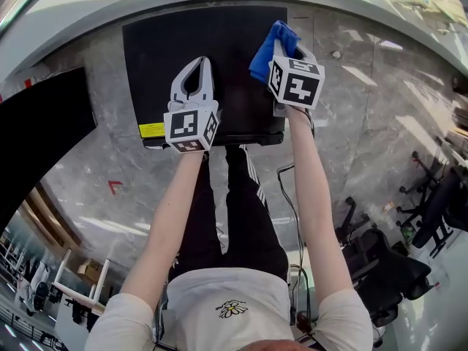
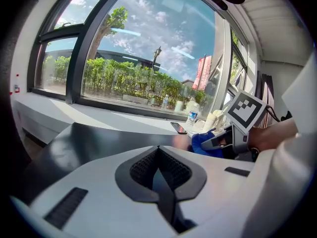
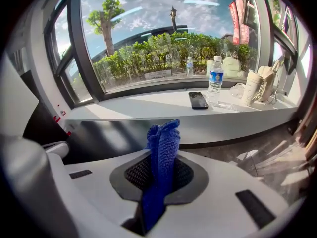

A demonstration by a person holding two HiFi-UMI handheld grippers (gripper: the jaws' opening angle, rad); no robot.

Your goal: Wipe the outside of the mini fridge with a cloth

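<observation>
One fridge [image 1: 219, 57], one cloth [image 1: 267, 50], two grippers [image 1: 199, 63] [image 1: 284, 48], one phone [image 3: 198, 100], two bottles [image 3: 216, 83] [image 3: 189, 66].

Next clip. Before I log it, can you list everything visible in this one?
mini fridge: one, black, seen from above, under both tools
cloth: one, blue, pinched in the right tool, over the fridge's top right
sill: one, white, under the window
phone: one, dark, flat on the sill
water bottles: two, clear, on the sill
bags: pale, sill's right end, count unclear
office chairs: several, black, on the floor to the right
left tool: one, white, shut, empty
right tool: one, white, shut on the cloth
arms: two, bare, stretched forward
</observation>
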